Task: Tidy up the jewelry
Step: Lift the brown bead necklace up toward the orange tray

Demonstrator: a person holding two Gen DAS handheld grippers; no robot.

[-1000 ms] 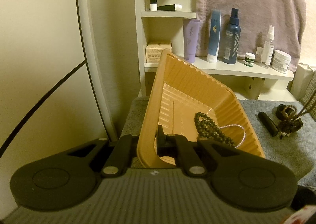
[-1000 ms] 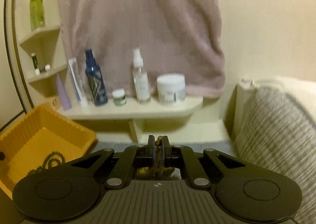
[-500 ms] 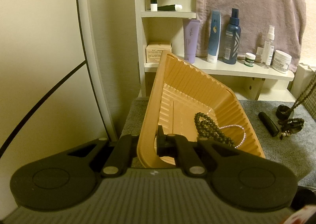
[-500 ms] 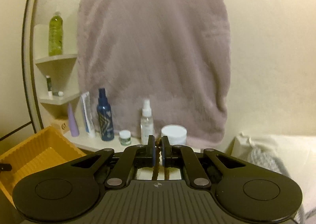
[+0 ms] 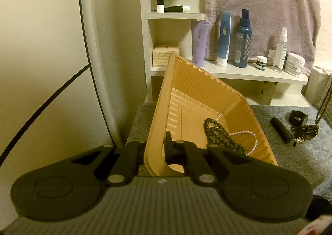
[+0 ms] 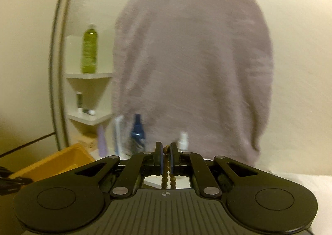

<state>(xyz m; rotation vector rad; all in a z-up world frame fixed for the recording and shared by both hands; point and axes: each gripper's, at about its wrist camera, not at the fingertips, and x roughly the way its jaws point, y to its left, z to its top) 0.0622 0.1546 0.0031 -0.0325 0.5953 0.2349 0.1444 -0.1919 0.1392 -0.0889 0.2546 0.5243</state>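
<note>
Pinching the near left rim of the orange tray, the left gripper had its jaws pressed together on the thin plastic wall, one finger outside and one inside. The tray was tilted, its left side raised off the grey mat and its right side low. In the tray's lower right corner lay a dark bead necklace, and touching it a strand of small pale beads.

On the mat, well right of the tray, a black cylinder lay on its side. Beside it, near the mat's right edge, sat a black watch-like band and a tangled heap of brown beads. From that heap a brown bead strand ran up and off the right edge of the view.

The right gripper was closed on a brown bead strand, which hung in two lines below the blue pads. It was raised above the mat, with the tray at lower left.

Behind the mat stood a white shelf bearing a lilac tube, a blue tube, a dark blue spray bottle, a clear spray bottle and a white jar. A mauve towel hung on the wall above. The right view was blurred.
</note>
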